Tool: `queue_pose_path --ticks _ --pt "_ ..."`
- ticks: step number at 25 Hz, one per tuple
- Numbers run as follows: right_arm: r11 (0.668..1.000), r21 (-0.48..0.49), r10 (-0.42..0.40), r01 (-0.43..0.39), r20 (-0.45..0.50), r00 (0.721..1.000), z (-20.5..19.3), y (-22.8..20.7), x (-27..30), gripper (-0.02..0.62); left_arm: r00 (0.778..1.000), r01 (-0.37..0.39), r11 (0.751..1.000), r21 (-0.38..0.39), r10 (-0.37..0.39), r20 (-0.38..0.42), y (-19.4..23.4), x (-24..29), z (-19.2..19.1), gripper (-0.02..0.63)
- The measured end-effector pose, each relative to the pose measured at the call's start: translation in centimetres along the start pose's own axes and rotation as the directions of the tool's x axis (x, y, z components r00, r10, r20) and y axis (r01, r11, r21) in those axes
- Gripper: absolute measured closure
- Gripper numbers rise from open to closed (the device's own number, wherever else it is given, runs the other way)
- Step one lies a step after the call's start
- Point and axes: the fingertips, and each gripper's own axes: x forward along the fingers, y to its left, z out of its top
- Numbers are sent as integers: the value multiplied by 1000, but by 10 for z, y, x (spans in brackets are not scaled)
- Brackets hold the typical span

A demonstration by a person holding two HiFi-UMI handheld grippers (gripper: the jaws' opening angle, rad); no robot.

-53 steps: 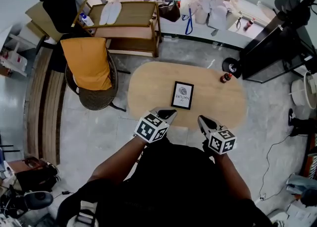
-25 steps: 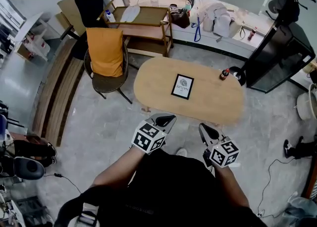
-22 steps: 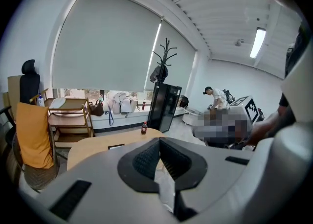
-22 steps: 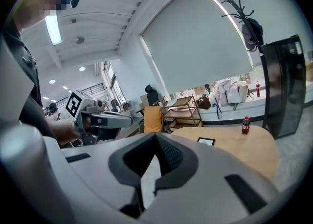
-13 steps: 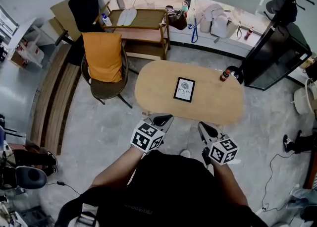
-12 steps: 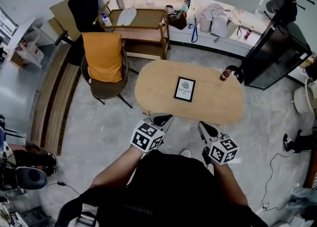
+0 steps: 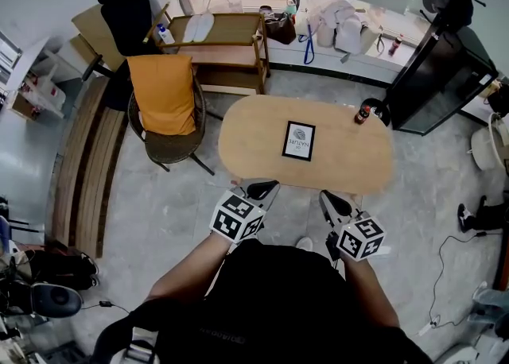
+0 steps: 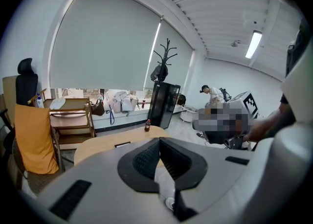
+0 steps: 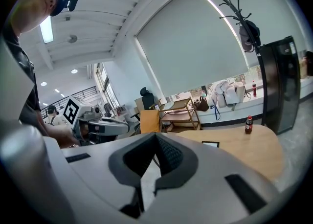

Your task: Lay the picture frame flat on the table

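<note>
**A:** Fingers (image 8: 145, 158) of the left gripper (image 8: 159, 141): together or apart?

**B:** Pressed together, with nothing between them. It is the same on the right gripper (image 9: 155, 139). Its fingers (image 9: 168, 155) meet along one line and hold nothing.

**A:** Where do the two grippers sit, seen from the head view?

**B:** Side by side at the near edge of the oval wooden table (image 7: 254, 136). The left one is on the left and the right one on the right, and both point toward the far side.

**A:** And the picture frame?

**B:** The picture frame (image 7: 299, 141) lies flat near the middle of the table. Its print faces up inside a black border. It is well apart from both grippers, and neither touches it.

**A:** Anything else on the table?

**B:** One small bottle (image 7: 362, 114), upright at the far right edge.

**A:** Around the table?

**B:** A chair (image 7: 161, 100) draped in orange cloth stands just to the left. A wooden shelf unit (image 7: 219, 40) stands beyond the chair on the far side. A black cabinet (image 7: 433, 68) is at the far right.
</note>
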Motion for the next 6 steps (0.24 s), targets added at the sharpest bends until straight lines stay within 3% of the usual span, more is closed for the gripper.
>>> queue_pose_path --ticks 6 --pt "1000 4 -4 4 1 1000 -2 5 -2 594 1000 3 1000 1 -3 5 1 -4 3 601"
